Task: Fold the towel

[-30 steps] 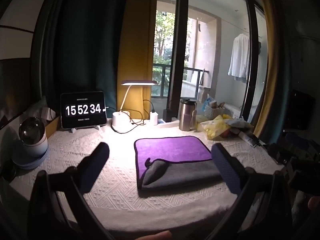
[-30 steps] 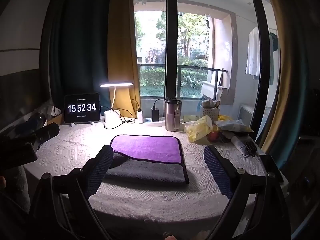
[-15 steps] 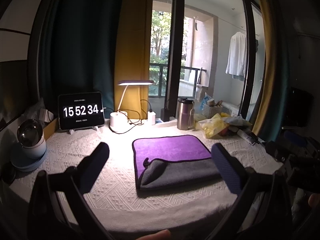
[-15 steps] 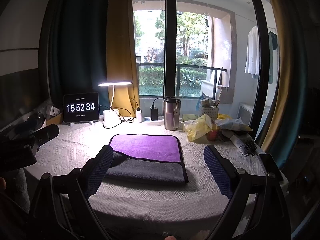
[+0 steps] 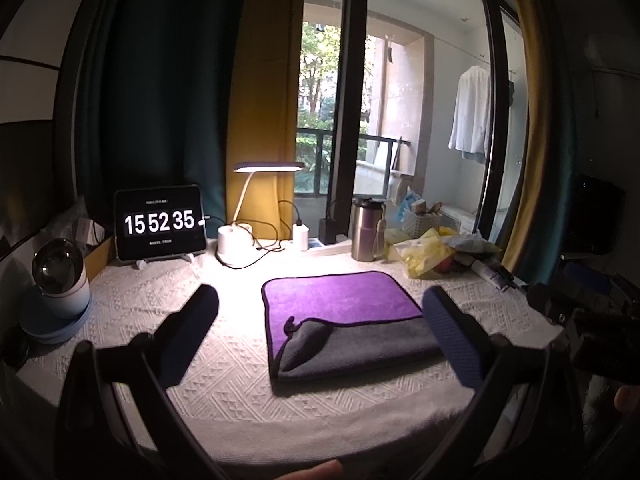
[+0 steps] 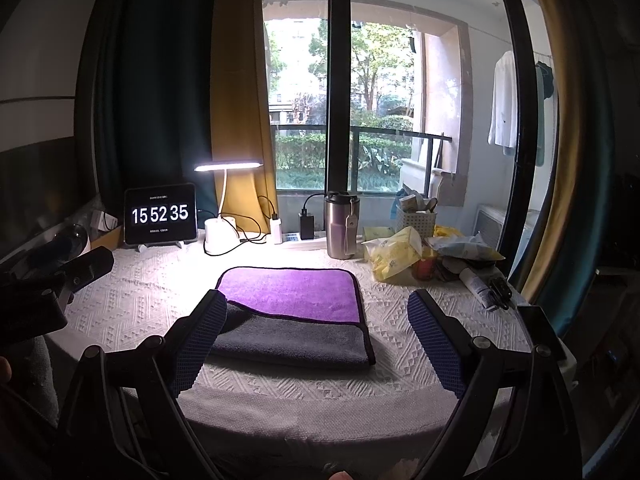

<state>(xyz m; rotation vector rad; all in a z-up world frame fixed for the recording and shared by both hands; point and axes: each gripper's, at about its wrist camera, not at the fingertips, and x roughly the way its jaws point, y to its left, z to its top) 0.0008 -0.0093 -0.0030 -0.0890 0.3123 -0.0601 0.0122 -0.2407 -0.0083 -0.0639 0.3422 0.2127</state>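
Observation:
A purple towel (image 5: 340, 300) with a grey underside lies on the white textured tablecloth (image 5: 224, 376). Its near edge is folded over, so a grey band (image 5: 360, 344) covers the front part. It also shows in the right wrist view (image 6: 292, 292), with the grey band (image 6: 288, 340) in front. My left gripper (image 5: 320, 312) is open and empty, held back above the table's near edge. My right gripper (image 6: 316, 312) is open and empty, also held back from the towel. Neither touches the towel.
At the back stand a tablet clock (image 5: 160, 222), a lit desk lamp (image 5: 240, 236), a steel tumbler (image 5: 366, 230) and yellow bags (image 5: 424, 254). A round white device (image 5: 60, 276) sits at the left. The right gripper's body (image 5: 592, 320) shows at the right edge.
Both grippers have drifted back and up slightly, so the towel looks a little farther away. The towel has not moved. The clock has advanced by one second.

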